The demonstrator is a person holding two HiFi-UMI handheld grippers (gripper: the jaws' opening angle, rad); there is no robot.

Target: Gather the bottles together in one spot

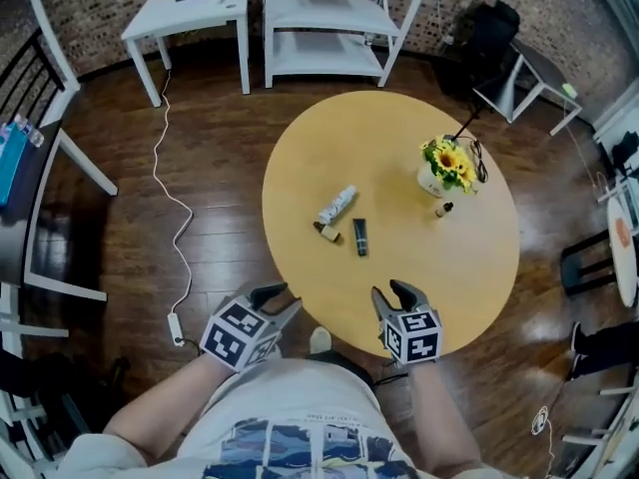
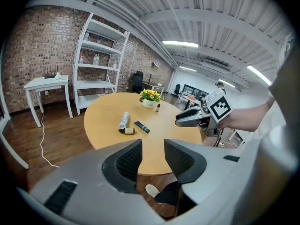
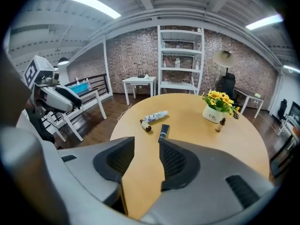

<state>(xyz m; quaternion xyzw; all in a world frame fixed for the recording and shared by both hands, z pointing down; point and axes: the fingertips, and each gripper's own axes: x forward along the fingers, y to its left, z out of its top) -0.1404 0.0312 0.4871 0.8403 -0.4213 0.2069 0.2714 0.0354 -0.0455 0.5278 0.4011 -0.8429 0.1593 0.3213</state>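
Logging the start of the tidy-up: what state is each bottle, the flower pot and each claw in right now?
white bottle: lying on its side.
small brown bottle: lying on its side.
dark tube: lying flat.
dropper bottle: upright beside the pot.
flower pot: upright.
left claw: open, empty.
right claw: open, empty.

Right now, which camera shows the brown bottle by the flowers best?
The right gripper view: the brown bottle stands side-on, upright beside the flower pot. The head view sees it from above; the left gripper view shows it tiny.
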